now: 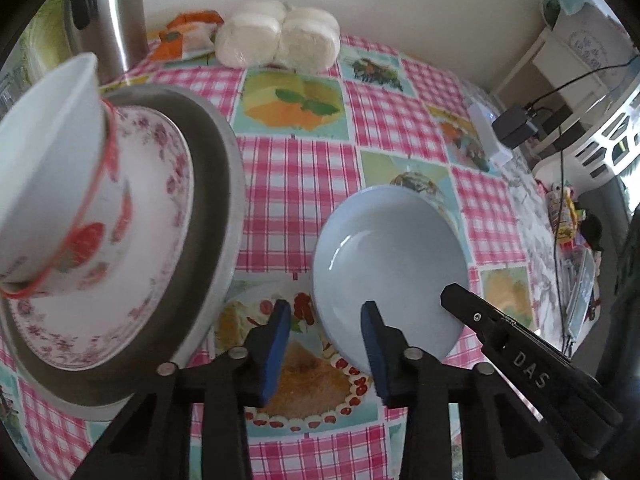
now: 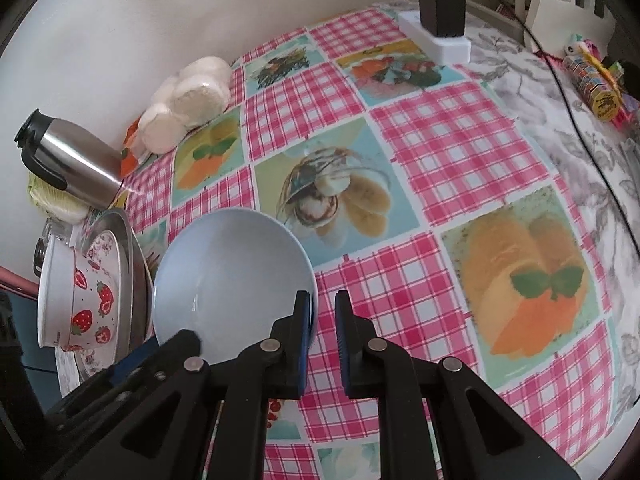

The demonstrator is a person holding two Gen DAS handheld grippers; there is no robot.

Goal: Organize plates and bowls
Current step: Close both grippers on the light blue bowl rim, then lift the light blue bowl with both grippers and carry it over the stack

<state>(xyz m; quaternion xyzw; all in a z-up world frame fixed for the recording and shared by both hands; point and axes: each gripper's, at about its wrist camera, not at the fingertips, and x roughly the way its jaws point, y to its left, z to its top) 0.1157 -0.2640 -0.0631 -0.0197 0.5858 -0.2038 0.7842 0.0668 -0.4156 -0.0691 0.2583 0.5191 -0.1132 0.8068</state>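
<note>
The cloth [image 2: 440,152], pink check with food pictures, covers the table and carries everything. On its left side stands a stack built widest-first, seemingly so each piece nests and sits steady: a steel tray [image 1: 212,216] at the bottom, a floral plate [image 1: 160,216] on it, and a strawberry bowl [image 2: 86,304] on top. It looks like the collecting point for the dishes. A blue plate [image 1: 388,264] lies on the cloth just beside the stack, apart from it, and by that reading it goes there next. The right gripper [image 2: 322,312] has its fingers slightly parted with the plate's near-right rim between them; the left finger is over the plate's inside, but whether the pads press the rim cannot be told. An edge grip would suit so shallow a piece. The left gripper [image 1: 326,320] is spread wide and holds nothing, hanging over the plate's left rim, probably ready to steady it. A flask [image 2: 68,160] and wrapped buns [image 1: 276,36] sit by the wall, clear of the work.
</note>
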